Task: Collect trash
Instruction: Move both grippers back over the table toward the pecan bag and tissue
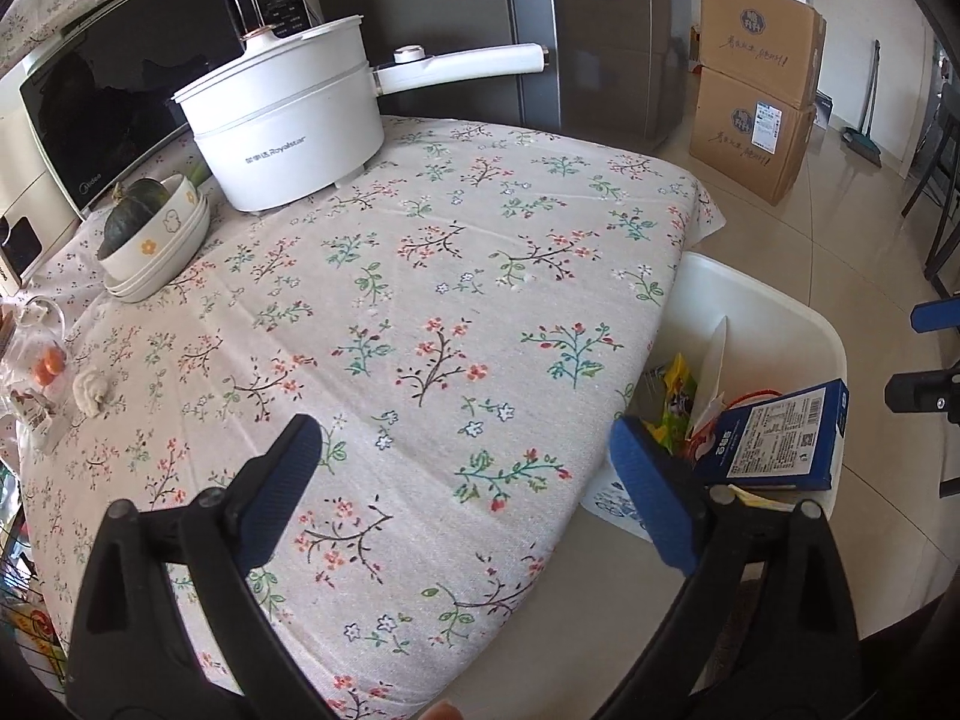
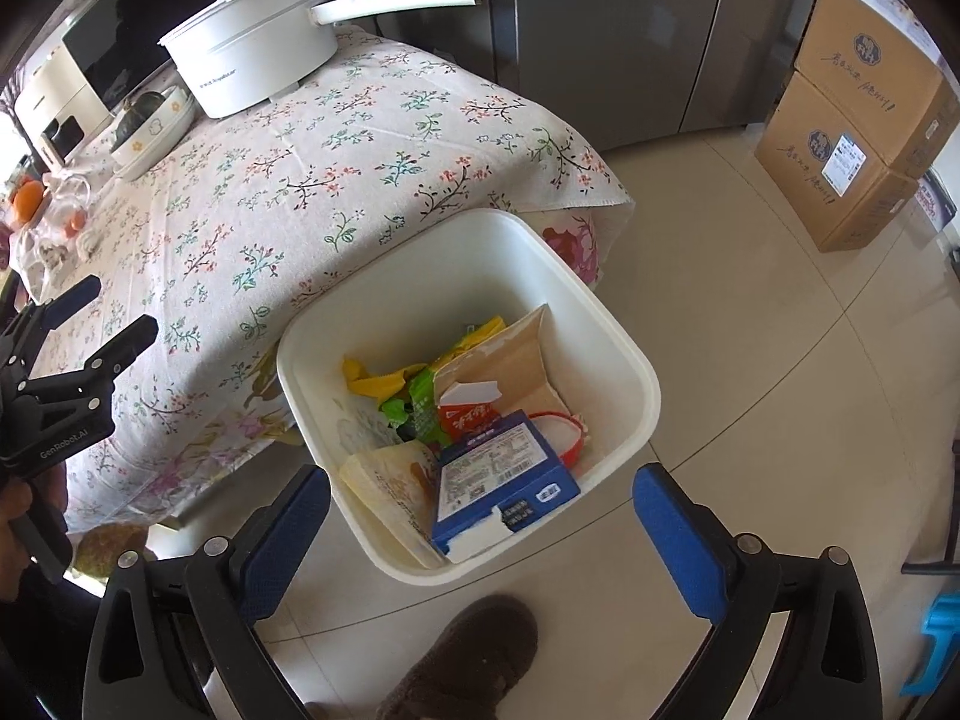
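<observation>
Beside the table's corner, the white square plastic bin (image 2: 624, 360) holds the blue cardboard carton (image 2: 510, 474), light but crushable, best pinched across its flat faces. Left gripper (image 1: 462, 480) and right gripper (image 2: 480, 534) both hang spread, empty.

Home kitchen: microwave (image 1: 114, 90), electric pot (image 1: 288, 120), fridge (image 2: 618, 30)

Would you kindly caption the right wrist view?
Open right claw above white bin holding blue carton and wrappers.
</observation>
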